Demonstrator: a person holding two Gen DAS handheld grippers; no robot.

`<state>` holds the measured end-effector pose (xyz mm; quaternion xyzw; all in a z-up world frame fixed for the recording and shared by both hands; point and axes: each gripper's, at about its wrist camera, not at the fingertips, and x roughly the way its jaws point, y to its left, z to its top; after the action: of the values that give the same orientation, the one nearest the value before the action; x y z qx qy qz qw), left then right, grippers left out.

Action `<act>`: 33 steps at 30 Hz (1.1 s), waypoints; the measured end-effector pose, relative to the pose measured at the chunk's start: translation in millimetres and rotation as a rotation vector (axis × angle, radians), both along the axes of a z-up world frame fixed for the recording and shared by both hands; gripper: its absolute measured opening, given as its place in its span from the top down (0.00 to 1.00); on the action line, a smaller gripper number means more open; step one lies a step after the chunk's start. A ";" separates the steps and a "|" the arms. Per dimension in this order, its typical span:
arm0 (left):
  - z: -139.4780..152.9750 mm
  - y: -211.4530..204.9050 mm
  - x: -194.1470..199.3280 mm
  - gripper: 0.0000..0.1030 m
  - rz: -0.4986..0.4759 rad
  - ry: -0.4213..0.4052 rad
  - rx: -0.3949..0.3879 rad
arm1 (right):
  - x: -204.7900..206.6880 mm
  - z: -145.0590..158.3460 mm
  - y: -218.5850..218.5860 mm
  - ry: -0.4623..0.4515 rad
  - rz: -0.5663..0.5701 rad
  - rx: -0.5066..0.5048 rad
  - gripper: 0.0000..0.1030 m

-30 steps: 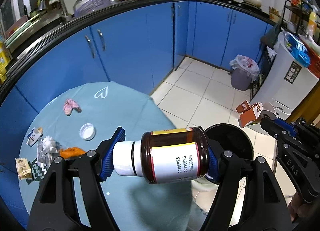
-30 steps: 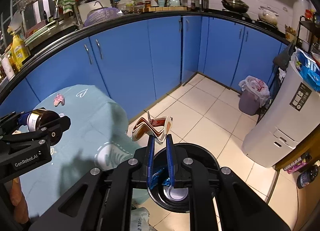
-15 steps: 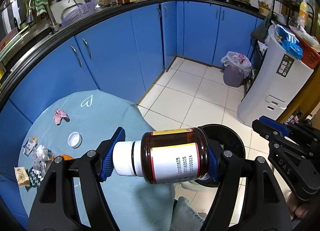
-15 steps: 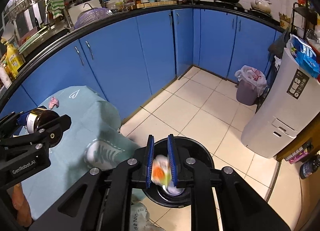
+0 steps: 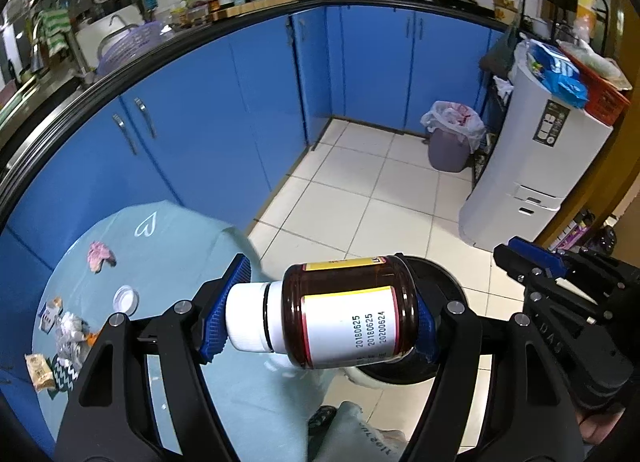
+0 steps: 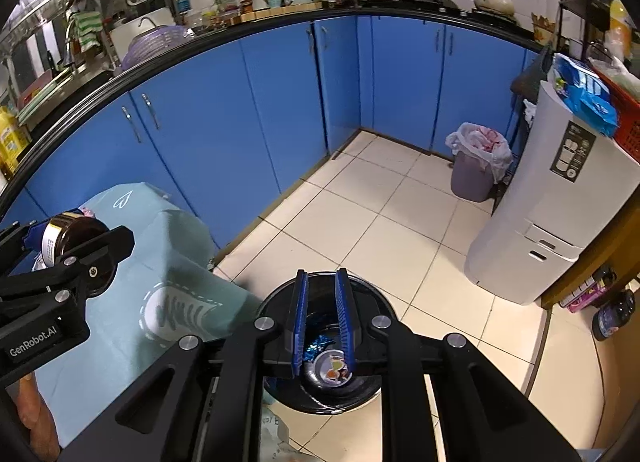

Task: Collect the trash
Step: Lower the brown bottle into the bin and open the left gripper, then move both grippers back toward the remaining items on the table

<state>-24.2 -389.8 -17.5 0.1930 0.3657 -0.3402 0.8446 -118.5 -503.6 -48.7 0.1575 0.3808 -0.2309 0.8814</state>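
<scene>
A brown bottle (image 5: 344, 314) with a white cap and white label lies sideways between the blue pads of my left gripper (image 5: 324, 318), which is shut on it. It hangs over the table's edge, just short of the black bin (image 5: 448, 282). My right gripper (image 6: 321, 302) hovers over the black bin (image 6: 372, 390), shut with nothing between its pads. A crumpled carton (image 6: 334, 368) and blue foil (image 6: 320, 346) lie on the bin's bottom. On the light blue tablecloth (image 5: 180, 246) lie a pink scrap (image 5: 98, 256), a white lid (image 5: 126, 299) and several wrappers (image 5: 68, 334).
Blue cabinets (image 5: 240, 102) curve behind the table. A grey bin with a white bag (image 5: 450, 138) stands in the far corner, beside a tall white appliance (image 5: 540, 166). Pale floor tiles (image 5: 360, 202) spread between them.
The orange-and-white carton left the right gripper and dropped into the black bin. Both grippers moved sideways towards the bin, away from the table. The left one kept the bottle.
</scene>
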 end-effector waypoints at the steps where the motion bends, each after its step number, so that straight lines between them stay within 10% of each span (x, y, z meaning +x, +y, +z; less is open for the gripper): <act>1: 0.8 -4.2 -1.7 0.31 -0.009 -0.002 -0.003 | -2.3 0.4 -2.2 0.000 -0.008 -0.004 0.85; 11: 5.3 -43.0 -6.4 0.30 -0.049 -0.005 -0.010 | -18.6 -0.3 -23.4 0.004 -0.084 -0.009 0.85; 16: 12.2 -45.3 -4.8 0.06 -0.032 -0.026 -0.038 | -20.3 -0.7 -26.8 0.004 -0.091 -0.009 0.85; 33: 14.2 -4.7 17.5 0.03 0.077 -0.023 -0.033 | 3.5 6.3 -1.5 0.000 -0.035 -0.028 0.85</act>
<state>-6.7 -394.5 -3.4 0.1687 0.3574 -0.3109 0.8644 -115.0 -505.1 -42.5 0.1516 0.3748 -0.2515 0.8794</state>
